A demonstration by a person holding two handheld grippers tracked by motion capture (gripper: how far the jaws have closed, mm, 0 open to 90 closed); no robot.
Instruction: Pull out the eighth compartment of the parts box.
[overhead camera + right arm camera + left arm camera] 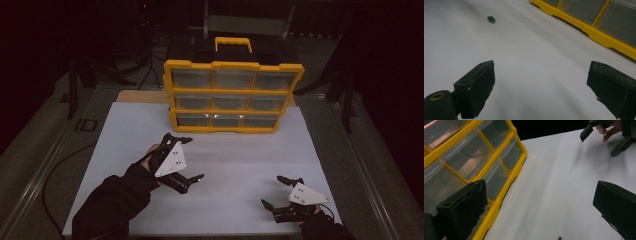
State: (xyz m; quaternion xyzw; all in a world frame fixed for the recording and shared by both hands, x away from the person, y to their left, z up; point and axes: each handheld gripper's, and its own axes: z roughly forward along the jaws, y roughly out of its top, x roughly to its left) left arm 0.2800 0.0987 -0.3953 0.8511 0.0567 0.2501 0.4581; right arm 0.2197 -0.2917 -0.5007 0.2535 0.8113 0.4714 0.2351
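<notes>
Yellow drawer cabinet (233, 95) stood at the desk's (240, 170) far edge, drawers apparently closed, while left gripper (187, 159) and right gripper (280, 192) hovered short of it, fingers released; reaching for a drawer likely came next.

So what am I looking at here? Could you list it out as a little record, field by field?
Surface: white table top
Main object: yellow drawer organizer, three rows of three clear drawers, all closed, yellow handle on top
Small item: dark block lying alone on the white surface
Left gripper: jaws open, holding nothing, nearer the organizer
Right gripper: jaws open, holding nothing, near the front edge
</notes>
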